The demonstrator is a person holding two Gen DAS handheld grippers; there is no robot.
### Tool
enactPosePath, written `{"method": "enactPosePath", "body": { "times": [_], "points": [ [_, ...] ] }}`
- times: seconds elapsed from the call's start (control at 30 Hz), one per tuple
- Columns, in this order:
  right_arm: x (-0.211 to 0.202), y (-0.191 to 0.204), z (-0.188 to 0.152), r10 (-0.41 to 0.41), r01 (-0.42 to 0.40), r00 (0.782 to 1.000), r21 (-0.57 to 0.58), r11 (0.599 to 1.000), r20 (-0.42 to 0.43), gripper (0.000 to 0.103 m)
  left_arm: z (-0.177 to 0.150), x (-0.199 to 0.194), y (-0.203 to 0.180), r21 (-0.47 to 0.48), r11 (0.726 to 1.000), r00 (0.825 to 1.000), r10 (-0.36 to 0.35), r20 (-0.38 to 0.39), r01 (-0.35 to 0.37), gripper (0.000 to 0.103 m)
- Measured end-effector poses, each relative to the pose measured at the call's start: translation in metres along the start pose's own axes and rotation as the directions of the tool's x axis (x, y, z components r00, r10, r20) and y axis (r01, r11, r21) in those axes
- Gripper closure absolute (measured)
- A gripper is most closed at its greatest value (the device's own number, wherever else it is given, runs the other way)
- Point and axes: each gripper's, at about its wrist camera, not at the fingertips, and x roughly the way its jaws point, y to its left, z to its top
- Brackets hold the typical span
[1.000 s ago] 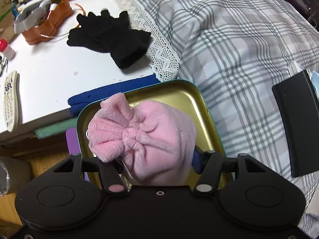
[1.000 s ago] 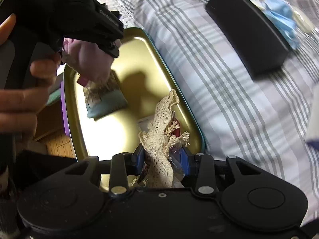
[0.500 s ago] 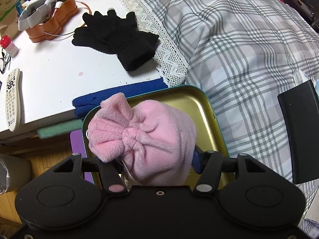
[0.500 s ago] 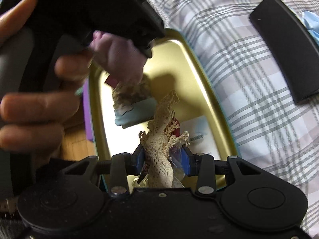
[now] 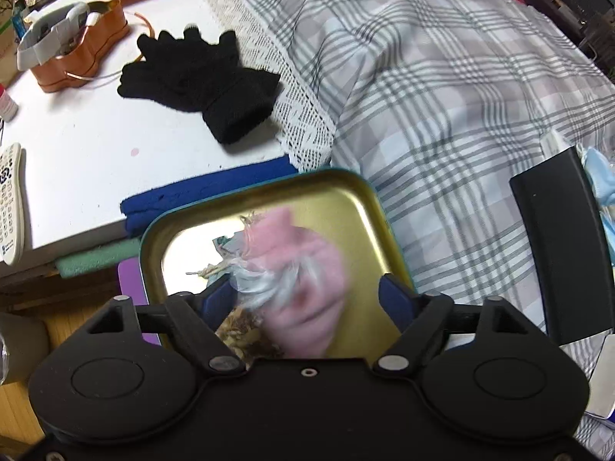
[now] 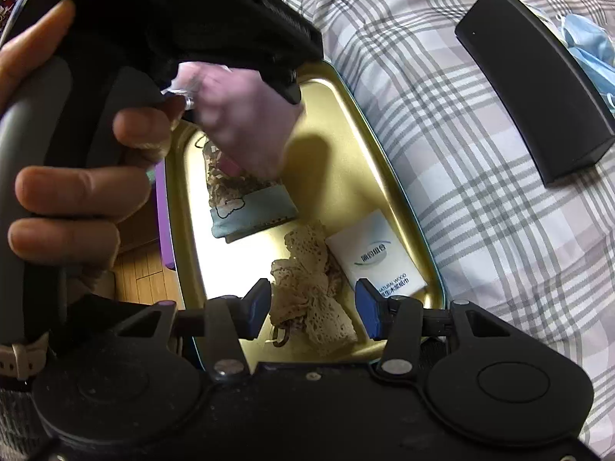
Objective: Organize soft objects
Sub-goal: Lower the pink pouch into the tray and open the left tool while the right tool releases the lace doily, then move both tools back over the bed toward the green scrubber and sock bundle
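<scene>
A pink fleece pouch drops, blurred, between the fingers of my left gripper, whose jaws are opening clear of it above the gold tray. In the right wrist view the pouch hangs just under the left gripper's black fingers, which a hand holds. My right gripper is opening too. A cream lace piece lies in the tray between its blue pads, no longer squeezed.
A dried-flower sachet with a blue band and a white tissue pack lie in the tray. Black gloves, a blue cloth and an orange tin sit on the white table. A black case rests on plaid bedding.
The left jaws have spread and the pink pouch has slipped down out of their grip. The right jaws have parted and the lace has settled flat in the tray.
</scene>
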Motion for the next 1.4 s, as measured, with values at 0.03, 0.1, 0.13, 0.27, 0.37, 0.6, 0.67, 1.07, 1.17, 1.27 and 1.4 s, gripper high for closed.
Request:
{"method": "enactPosePath", "body": {
  "times": [0.03, 0.1, 0.13, 0.27, 0.37, 0.6, 0.67, 1.07, 1.17, 1.27, 1.4],
  "points": [
    [-0.001, 0.0, -0.001, 0.0, 0.0, 1.0, 0.002, 1.0, 0.001, 0.055, 0.0, 0.0, 0.001, 0.0, 1.0, 1.0, 0.002, 0.002, -0.002, 0.023],
    [-0.003, 0.0, -0.002, 0.0, 0.0, 1.0, 0.005, 1.0, 0.002, 0.055, 0.0, 0.001, 0.002, -0.005, 1.0, 1.0, 0.005, -0.007, -0.005, 0.023],
    [-0.003, 0.0, -0.002, 0.0, 0.0, 1.0, 0.008, 1.0, 0.003, 0.055, 0.0, 0.002, 0.003, -0.007, 1.0, 1.0, 0.002, -0.013, -0.002, 0.023],
    [-0.008, -0.001, -0.005, -0.005, 0.005, 1.0, 0.016, 1.0, 0.005, 0.054, -0.002, 0.004, 0.003, -0.003, 1.0, 1.0, -0.007, -0.029, 0.007, 0.023],
    [-0.011, -0.002, -0.007, -0.012, 0.011, 1.0, 0.025, 1.0, 0.002, 0.053, -0.005, 0.002, -0.001, 0.018, 1.0, 1.0, -0.011, -0.023, 0.011, 0.023],
    [-0.027, -0.007, -0.019, -0.033, 0.032, 0.999, 0.05, 0.998, 0.022, 0.051, -0.013, 0.006, -0.003, 0.033, 0.999, 1.0, -0.009, -0.026, 0.01, 0.023],
    [-0.034, -0.01, -0.023, -0.042, 0.04, 0.999, 0.061, 0.997, 0.032, 0.051, -0.017, 0.008, -0.003, 0.036, 0.999, 1.0, -0.01, -0.029, 0.011, 0.023],
    [-0.082, -0.048, -0.073, -0.064, 0.052, 0.993, 0.116, 0.992, 0.1, 0.038, -0.064, -0.012, -0.021, 0.158, 0.987, 0.999, 0.017, 0.05, -0.024, 0.023],
    [-0.093, -0.068, -0.086, -0.07, 0.053, 0.991, 0.145, 0.988, 0.114, 0.038, -0.084, -0.025, -0.027, 0.165, 0.986, 0.999, -0.009, 0.045, 0.002, 0.022],
    [-0.108, -0.094, -0.096, -0.085, 0.056, 0.986, 0.2, 0.978, 0.14, 0.039, -0.098, -0.037, -0.041, 0.192, 0.981, 0.999, -0.017, 0.031, 0.011, 0.022],
    [-0.135, -0.136, -0.108, -0.12, 0.056, 0.972, 0.3, 0.952, 0.201, 0.039, -0.106, -0.058, -0.073, 0.26, 0.965, 0.999, -0.035, 0.04, 0.023, 0.022]
  ]
}}
